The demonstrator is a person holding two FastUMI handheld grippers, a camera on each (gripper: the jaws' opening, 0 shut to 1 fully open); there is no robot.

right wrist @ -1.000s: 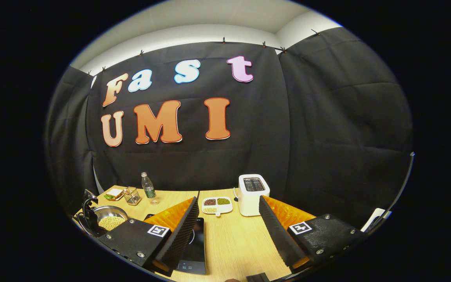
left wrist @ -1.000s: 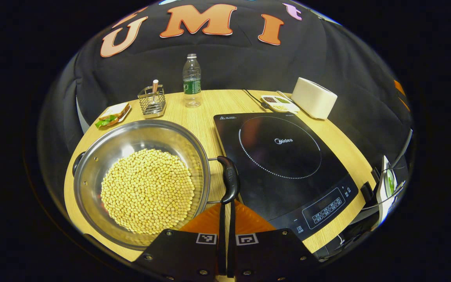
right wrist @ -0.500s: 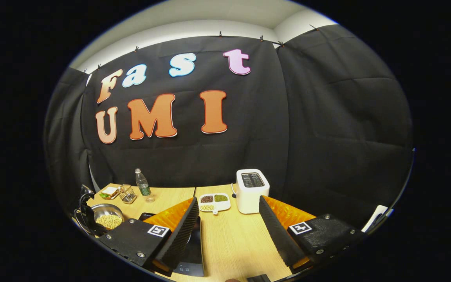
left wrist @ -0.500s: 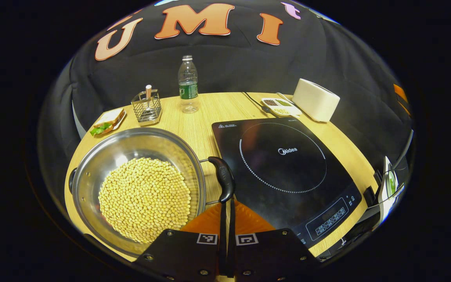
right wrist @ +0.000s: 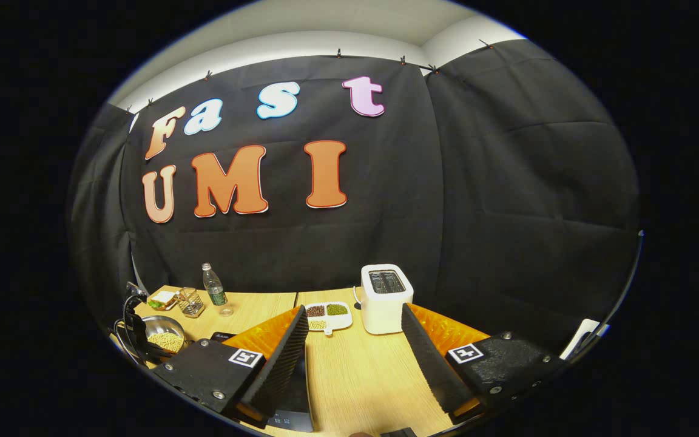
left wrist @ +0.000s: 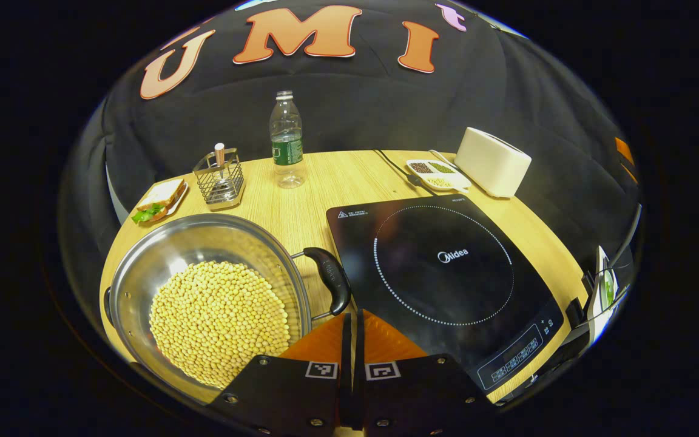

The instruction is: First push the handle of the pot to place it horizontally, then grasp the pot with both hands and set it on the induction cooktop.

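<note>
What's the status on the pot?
Left gripper shut, at pot handle. Right gripper open, off pot. Cooktop bare.

Shiny silver pot (left wrist: 143, 267), heaped with pale yellow beans (left wrist: 219, 321), black handle (left wrist: 332, 286) at its side. Glossy black cooktop (left wrist: 446, 279), white dotted ring on it. Light wood-grain table (left wrist: 337, 182). Cream-white toaster (left wrist: 494, 162). Clear bottle (left wrist: 287, 141) with a green label. White tray (left wrist: 437, 173) with brown, green and pale yellow sections. Silver wire basket (left wrist: 220, 181).
</note>
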